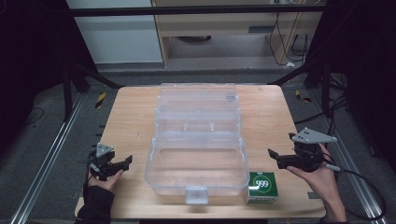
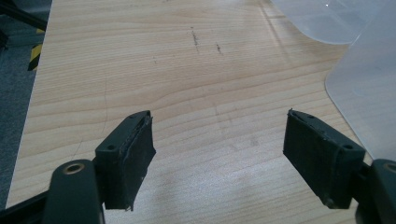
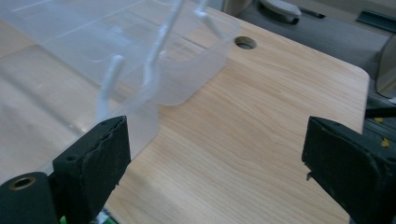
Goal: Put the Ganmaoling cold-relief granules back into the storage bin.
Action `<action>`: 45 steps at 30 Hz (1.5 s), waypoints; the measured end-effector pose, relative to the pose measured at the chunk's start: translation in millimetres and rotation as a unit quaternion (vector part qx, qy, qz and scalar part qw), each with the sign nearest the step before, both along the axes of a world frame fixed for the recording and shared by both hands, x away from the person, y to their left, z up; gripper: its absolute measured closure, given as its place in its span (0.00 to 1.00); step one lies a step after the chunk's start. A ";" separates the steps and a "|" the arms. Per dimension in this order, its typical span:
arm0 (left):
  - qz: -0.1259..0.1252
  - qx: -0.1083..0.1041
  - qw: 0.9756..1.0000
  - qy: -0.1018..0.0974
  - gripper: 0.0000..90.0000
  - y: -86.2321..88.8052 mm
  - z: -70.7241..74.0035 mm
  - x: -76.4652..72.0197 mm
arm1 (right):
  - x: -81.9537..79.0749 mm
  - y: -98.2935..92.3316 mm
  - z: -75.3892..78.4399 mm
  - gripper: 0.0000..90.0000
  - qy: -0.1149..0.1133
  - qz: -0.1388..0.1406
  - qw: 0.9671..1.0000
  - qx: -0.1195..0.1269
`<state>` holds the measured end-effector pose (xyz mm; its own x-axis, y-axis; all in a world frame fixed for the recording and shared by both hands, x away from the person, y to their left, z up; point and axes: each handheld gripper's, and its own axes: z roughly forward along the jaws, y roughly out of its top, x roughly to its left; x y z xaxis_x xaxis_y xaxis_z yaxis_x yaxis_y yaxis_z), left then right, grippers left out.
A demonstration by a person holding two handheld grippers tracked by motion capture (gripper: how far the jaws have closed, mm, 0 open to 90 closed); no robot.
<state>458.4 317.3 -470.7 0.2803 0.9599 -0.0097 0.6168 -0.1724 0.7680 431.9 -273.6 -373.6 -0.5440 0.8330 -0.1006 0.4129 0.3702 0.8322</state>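
Holding both grippers low at the near edge, jaws spread wide and gripping nothing — the left gripper (image 1: pixel 122 164) off to the left of the box, the right gripper (image 1: pixel 274 156) off to its right. Seeing only bare wood between the left pads (image 2: pixel 135 158), with a frosted corner of the box beyond the right-hand pad. Lying just below and inward of the right gripper's fingertips: the small green carton (image 1: pixel 262 186), square, printed with "999" in a white oval, touching or nearly touching the near right corner of the clear plastic box (image 1: pixel 196 140).

Judging the step as a reach for the carton, then placing it into the open tray. Doing this well: lowering the right gripper over the carton, squaring the pads on two flat opposite sides, closing gently — thin cardboard, probably crushing easily. Keeping clear of the box wall while closing.

Farther out: the box standing open, lid (image 1: pixel 198 100) leaning back, walls translucent and smooth, corners rounded, a latch tab (image 1: pixel 196 194) at the front. Under all, the light wooden table (image 3: pixel 261 126), fine-grained, with a round hole (image 3: pixel 245 43) near its far edge.
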 end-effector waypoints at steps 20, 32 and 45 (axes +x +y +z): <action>-0.004 0.007 1.000 0.005 0.26 -0.7 -1.2 0.5 | -10.3 23.8 13.8 0.05 0.047 0.091 0.992 -0.072; -0.005 0.008 1.000 0.005 0.27 -0.5 -0.6 0.1 | -17.3 33.5 4.8 0.04 0.080 0.133 0.982 -0.110; -0.007 0.010 1.000 0.006 0.27 -0.6 -0.5 0.0 | -21.4 38.0 -6.7 0.04 0.108 0.165 0.971 -0.134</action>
